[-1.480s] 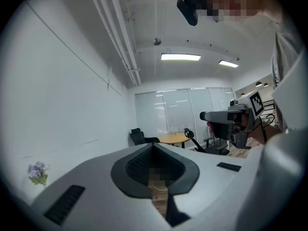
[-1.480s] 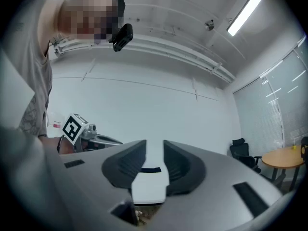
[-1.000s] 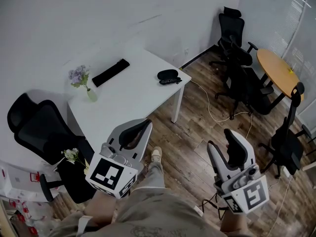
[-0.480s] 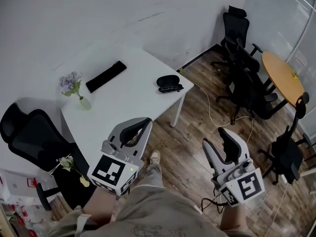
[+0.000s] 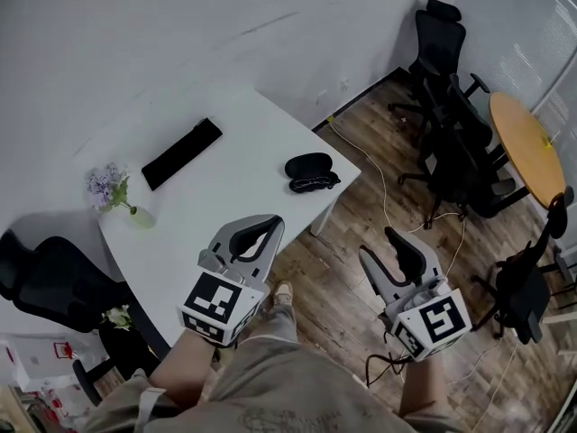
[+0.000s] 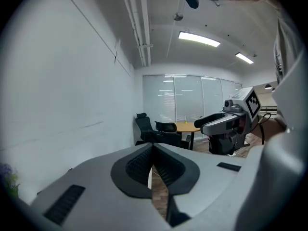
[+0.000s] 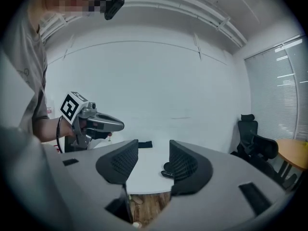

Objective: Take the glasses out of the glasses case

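The white worktop [image 5: 234, 188] has a dark glasses case [image 5: 308, 163] near its corner, at about 3 o'clock on the top. What looks like the glasses [image 5: 315, 183] lies just beside the case, at its 6 o'clock, outside it. A long black thing [image 5: 181, 153] lies at 11 o'clock from the case, well apart. A small vase of flowers [image 5: 114, 193] stands at the worktop's 9 o'clock end.

Both grippers are over the wooden floor [image 5: 347, 242], well apart from the case. The left gripper [image 5: 269, 230] is at 7 o'clock from the case. Its fingers are pressed together with nothing in them. The right gripper [image 5: 379, 244] is at 5 o'clock from the case. Its fingers are wide apart and hold nothing.
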